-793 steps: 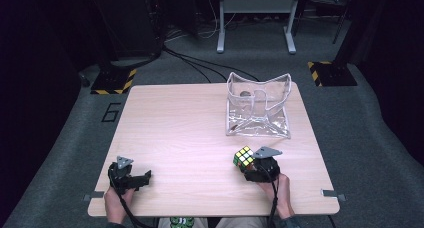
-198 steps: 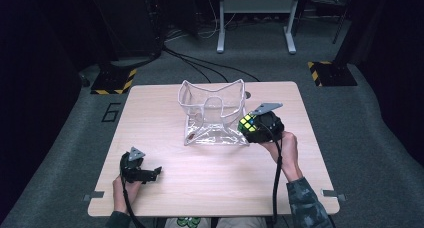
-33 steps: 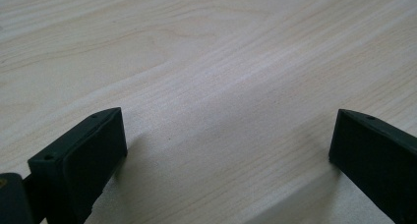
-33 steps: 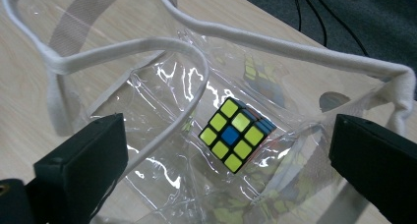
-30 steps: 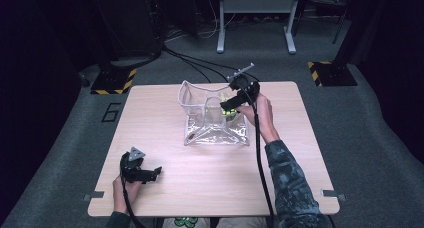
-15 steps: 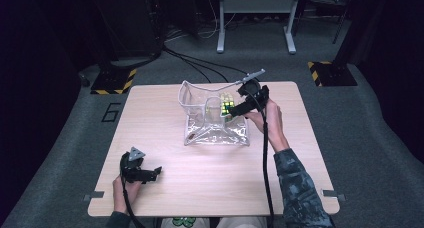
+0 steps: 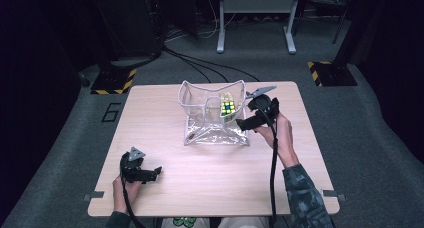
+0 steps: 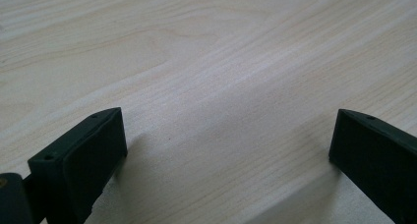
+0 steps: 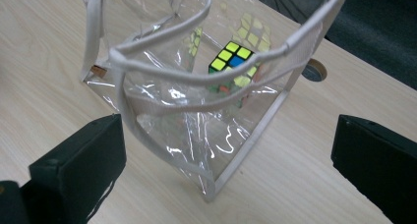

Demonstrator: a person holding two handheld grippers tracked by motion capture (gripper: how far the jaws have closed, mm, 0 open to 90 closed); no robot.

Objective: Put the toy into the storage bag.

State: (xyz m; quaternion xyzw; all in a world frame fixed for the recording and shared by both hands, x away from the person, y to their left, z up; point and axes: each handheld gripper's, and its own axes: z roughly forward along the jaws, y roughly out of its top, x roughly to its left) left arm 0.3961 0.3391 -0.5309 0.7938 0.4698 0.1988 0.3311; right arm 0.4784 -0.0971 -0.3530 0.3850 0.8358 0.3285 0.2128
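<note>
Holding my right fingers (image 9: 388,160) spread wide apart with nothing between them, I have the right gripper (image 7: 252,119) just outside the near right corner of the clear plastic bag (image 9: 216,135). Between those fingers, in the right gripper view, the bag's white-trimmed rim curves across, and below it the bag's bottom corner rests on the surface (image 9: 319,184). The puzzle cube (image 9: 231,59) sits inside the bag, leaning against its far right wall, with yellow, green and blue stickers showing through the plastic. From the high view the cube (image 7: 227,107) lies in the bag's right half, close to my right gripper but parted from it by the bag wall. The bag (image 7: 212,120) stands open at the middle of the surface, towards the far edge.

My left fingers (image 8: 78,160) are also wide apart and hold nothing, hovering low over bare wood grain. The left gripper (image 7: 137,170) rests near the front left corner of the surface (image 7: 210,183), well apart from the bag.
</note>
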